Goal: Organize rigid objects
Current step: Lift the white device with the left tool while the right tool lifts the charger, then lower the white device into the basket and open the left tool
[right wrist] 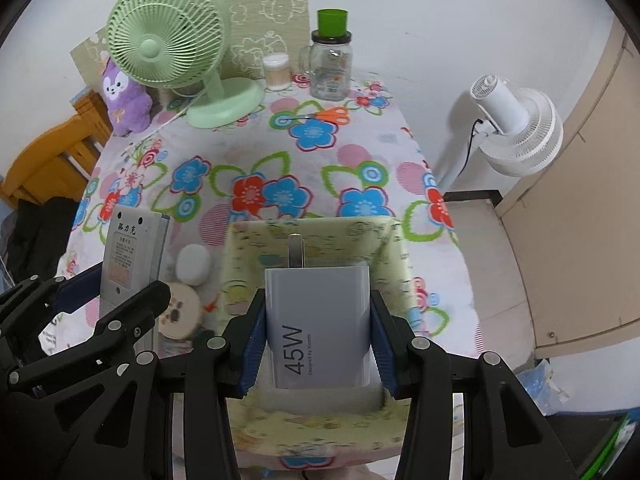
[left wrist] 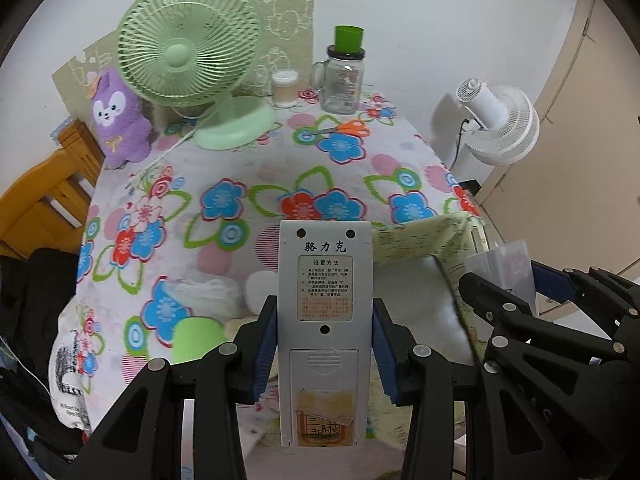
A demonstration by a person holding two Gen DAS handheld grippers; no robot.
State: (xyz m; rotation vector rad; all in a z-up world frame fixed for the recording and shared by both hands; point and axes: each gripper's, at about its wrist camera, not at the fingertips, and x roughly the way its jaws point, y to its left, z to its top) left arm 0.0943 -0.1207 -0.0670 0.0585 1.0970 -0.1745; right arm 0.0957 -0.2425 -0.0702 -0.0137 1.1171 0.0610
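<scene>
My left gripper (left wrist: pixel 325 312) is shut on a grey remote control (left wrist: pixel 325 304), back side up, held above the near part of the flowered table (left wrist: pixel 240 168). The remote also shows in the right wrist view (right wrist: pixel 132 256), left of a pale yellow fabric basket (right wrist: pixel 240 256). My right gripper (right wrist: pixel 318 312) is shut on a white 45W charger (right wrist: pixel 318 320), prongs forward, held over the basket's opening. The basket's edge shows in the left wrist view (left wrist: pixel 412 240).
A green fan (left wrist: pixel 188 52), purple plush (left wrist: pixel 118 120), cotton swab tub (left wrist: pixel 285 88), glass jar with green cup (left wrist: pixel 342 76) and orange scissors (left wrist: pixel 344 128) stand at the table's far end. A white round thing (right wrist: pixel 193 264) and round box (right wrist: pixel 182 312) lie left of the basket. A white fan (right wrist: pixel 516 128) stands right.
</scene>
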